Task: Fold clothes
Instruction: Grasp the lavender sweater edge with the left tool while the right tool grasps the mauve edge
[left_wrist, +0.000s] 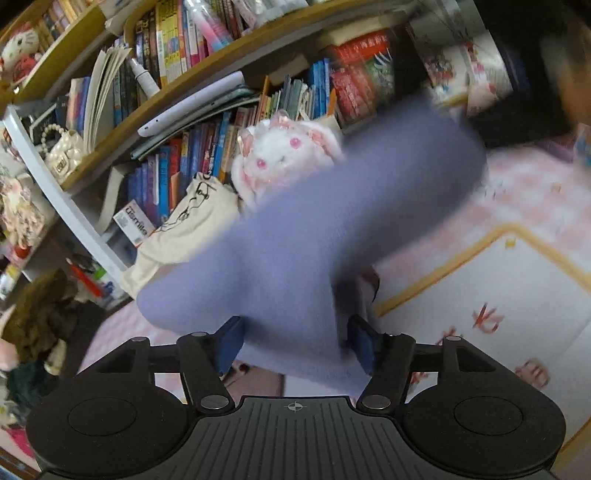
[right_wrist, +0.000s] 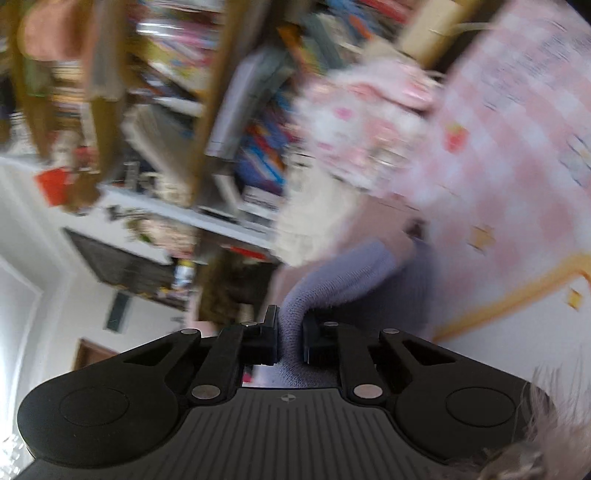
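— Lavender garment (left_wrist: 295, 236) first: where is it in the left wrist view?

— It fills the middle of the picture, blurred, stretching from between the fingers of the left gripper (left_wrist: 295, 347) up and to the right. The two blue pads (left_wrist: 231, 343) stand well apart with the cloth passing between them; I cannot tell whether they actually press it.

— What lies around it there?

— A wooden bookshelf (left_wrist: 207, 107) packed with books runs across the top and left. A white plush rabbit (left_wrist: 284, 155) with pink eyes sits against the books, its lower right part covered by the cloth. A cream tote bag (left_wrist: 192, 225) leans below it. On the right, a pink checked sheet (left_wrist: 517, 192) and a white mat with a yellow border (left_wrist: 480, 306). The garment hides most of the centre.

— And the right wrist view?

— Much blurrier. The right gripper (right_wrist: 290, 339) has its fingers drawn narrow, pinching a fold of the same lavender knit (right_wrist: 332, 284), which bulges up from between them and runs off to the right.

— Surroundings?

— Smeared shelves of books (right_wrist: 258, 155) upper left, a pink-and-white plush shape (right_wrist: 362, 122) beside them, the checked sheet (right_wrist: 517, 129) to the right, the yellow-edged mat (right_wrist: 517, 295) below it. A white wall (right_wrist: 29, 240) fills the left edge. Pale fluffy fibres (right_wrist: 546, 406) intrude at the lower right corner; I cannot tell what they belong to.
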